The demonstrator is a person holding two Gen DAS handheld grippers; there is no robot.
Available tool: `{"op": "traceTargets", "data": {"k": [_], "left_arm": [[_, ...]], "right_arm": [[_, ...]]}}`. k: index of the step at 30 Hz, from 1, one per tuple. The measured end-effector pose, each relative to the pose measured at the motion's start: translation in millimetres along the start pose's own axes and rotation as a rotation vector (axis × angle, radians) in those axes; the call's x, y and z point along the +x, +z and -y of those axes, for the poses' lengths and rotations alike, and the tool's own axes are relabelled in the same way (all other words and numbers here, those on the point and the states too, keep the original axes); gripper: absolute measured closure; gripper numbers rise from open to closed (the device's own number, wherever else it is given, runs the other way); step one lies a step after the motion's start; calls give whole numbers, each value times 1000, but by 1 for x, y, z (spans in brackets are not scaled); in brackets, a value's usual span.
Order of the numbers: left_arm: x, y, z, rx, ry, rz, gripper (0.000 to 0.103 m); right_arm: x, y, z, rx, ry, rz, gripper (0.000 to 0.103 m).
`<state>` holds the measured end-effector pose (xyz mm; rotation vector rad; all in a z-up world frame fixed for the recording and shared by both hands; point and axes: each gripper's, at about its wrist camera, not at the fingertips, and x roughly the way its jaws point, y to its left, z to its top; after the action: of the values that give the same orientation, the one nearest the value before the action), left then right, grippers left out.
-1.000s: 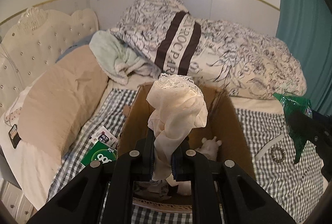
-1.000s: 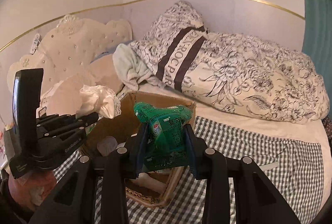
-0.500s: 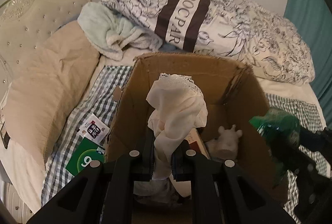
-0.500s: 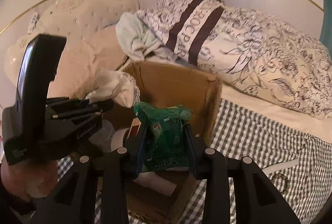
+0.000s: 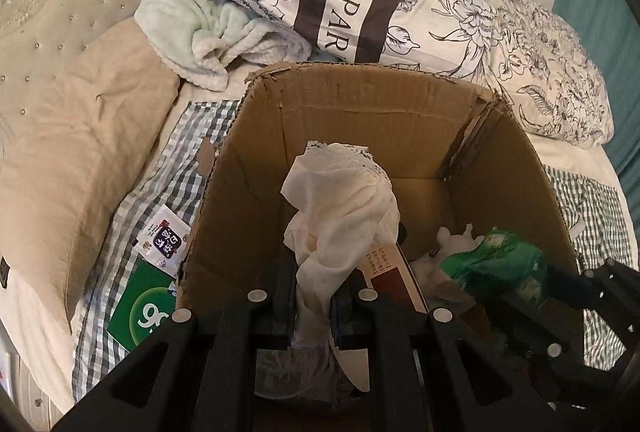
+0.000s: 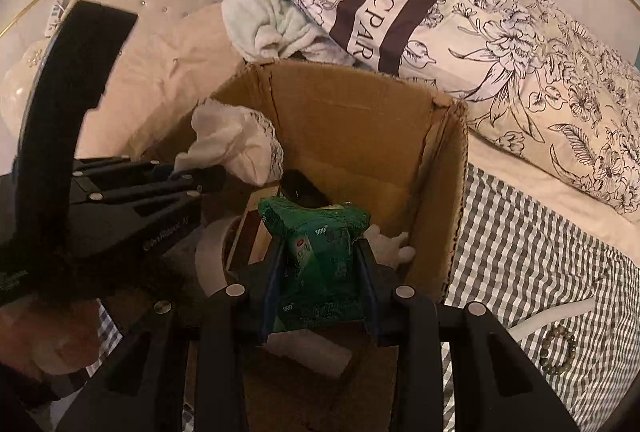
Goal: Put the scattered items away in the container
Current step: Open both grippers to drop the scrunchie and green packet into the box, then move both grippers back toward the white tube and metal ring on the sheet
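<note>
Over the cardboard box point(image 5: 360, 120) on the bed, the left tool point(image 5: 312, 296) pinches a lacy cloth point(image 5: 340, 208) and the right tool point(image 6: 320, 264) clamps a green packet point(image 6: 316, 232); released carelessly, the cloth could drape across the rim and slide out.

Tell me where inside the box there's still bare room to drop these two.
The cardboard box shows bare floor along its far wall and far right corner. The near half is crowded: a brown carton, a white toy and other items. The cream cloth in the left gripper and the green packet in the right gripper hang above that clutter.
</note>
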<state>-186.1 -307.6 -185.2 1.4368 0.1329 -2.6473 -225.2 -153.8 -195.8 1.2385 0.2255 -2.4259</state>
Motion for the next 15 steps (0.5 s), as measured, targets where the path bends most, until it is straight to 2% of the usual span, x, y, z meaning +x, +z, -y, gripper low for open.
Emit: {"op": "traceTargets", "data": {"k": [3, 6, 7, 8, 9, 10, 11, 15], "left_arm": [[-1, -1, 1, 0, -2, 2, 88], [-6, -1, 0, -11, -6, 8, 78], [-8, 0, 0, -14, -6, 11, 74], [-12, 1, 0, -17, -11, 18, 65], [-16, 1, 0, -20, -15, 27, 56], [-20, 2, 1, -23, -12, 37, 39], [-26, 3, 1, -26, -2, 57, 34], [-46, 7, 1, -38, 0, 96, 29]], "right_arm": [[0, -1, -1, 3, -1, 0, 68], [-5, -1, -1, 8, -5, 16, 67], [-6, 0, -1, 10, -5, 19, 67], [-9, 0, -1, 9, -5, 25, 65], [-13, 0, -1, 7, -6, 37, 58], [-17, 0, -1, 5, -8, 47, 52], [-22, 1, -2, 0, -10, 59, 43], [-39, 3, -4, -6, -13, 103, 42]]}}
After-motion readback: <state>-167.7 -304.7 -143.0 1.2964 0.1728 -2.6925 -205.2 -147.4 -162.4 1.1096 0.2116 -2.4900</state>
